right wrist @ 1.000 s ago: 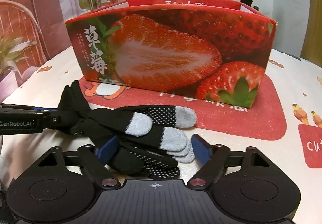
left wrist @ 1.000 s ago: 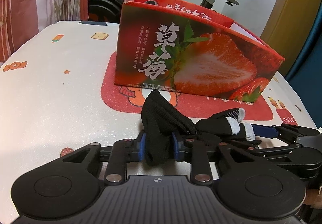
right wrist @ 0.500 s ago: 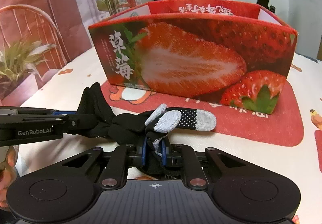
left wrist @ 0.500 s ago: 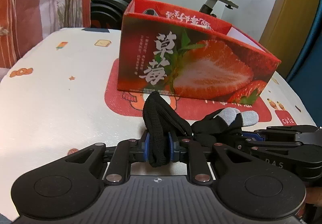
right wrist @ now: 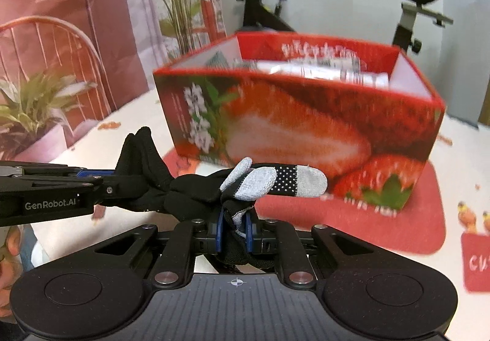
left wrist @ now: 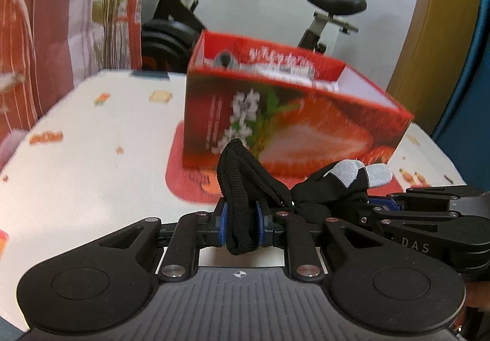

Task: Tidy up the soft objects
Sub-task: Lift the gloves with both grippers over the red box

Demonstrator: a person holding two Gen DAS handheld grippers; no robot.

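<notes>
While carrying: gloves (left wrist: 321, 187) clamped at both ends, left gripper (left wrist: 242, 218) on cuffs, right gripper (right wrist: 234, 226) on fingers.
Next: raise over box (right wrist: 306, 126) rim, release inside.

On the side of the left gripper (right wrist: 110, 184) you can read "GenRobot.AI" in white letters, and on the body of the right gripper (left wrist: 372, 203) the letters "DAS". The white characters on the strawberry box (right wrist: 306, 129) are too blurred to read. At the right edge of the table, a red patch (right wrist: 476, 261) shows "cu", cut off.
</notes>
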